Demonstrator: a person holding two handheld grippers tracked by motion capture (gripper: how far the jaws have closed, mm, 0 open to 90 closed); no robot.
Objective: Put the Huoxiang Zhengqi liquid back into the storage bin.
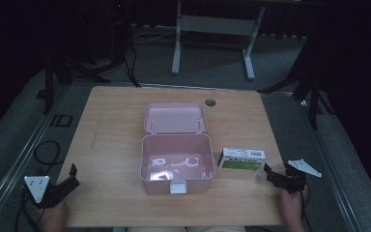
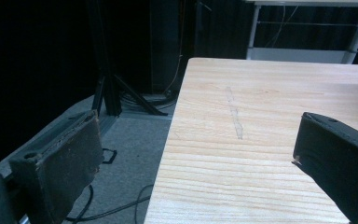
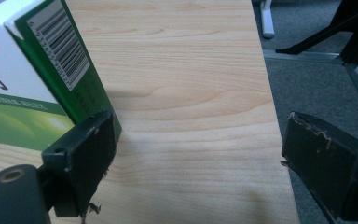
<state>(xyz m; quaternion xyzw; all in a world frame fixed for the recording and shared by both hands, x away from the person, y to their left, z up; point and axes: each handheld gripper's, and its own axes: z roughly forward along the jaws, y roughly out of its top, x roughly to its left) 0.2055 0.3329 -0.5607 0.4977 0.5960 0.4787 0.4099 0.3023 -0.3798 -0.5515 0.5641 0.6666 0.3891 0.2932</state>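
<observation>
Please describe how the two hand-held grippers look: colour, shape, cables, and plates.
Both the left gripper and the right gripper are black, each with two flat rectangular jaws with worn, frayed edges. Each carries a grey three-cornered plate on top. A dark cable trails from the left gripper.

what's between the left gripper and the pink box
Nothing: in the high view only bare wooden table lies between the left gripper and the open pink box. The left gripper view shows bare wood ahead too.

open box (image 1: 176, 164) at the table's (image 1: 111, 125) middle, its lid (image 1: 175, 118) lying behind it, carton (image 1: 242, 158) just right of the box, right gripper (image 1: 269, 173) near the carton's right end, left gripper (image 1: 70, 178) well left of the box
</observation>
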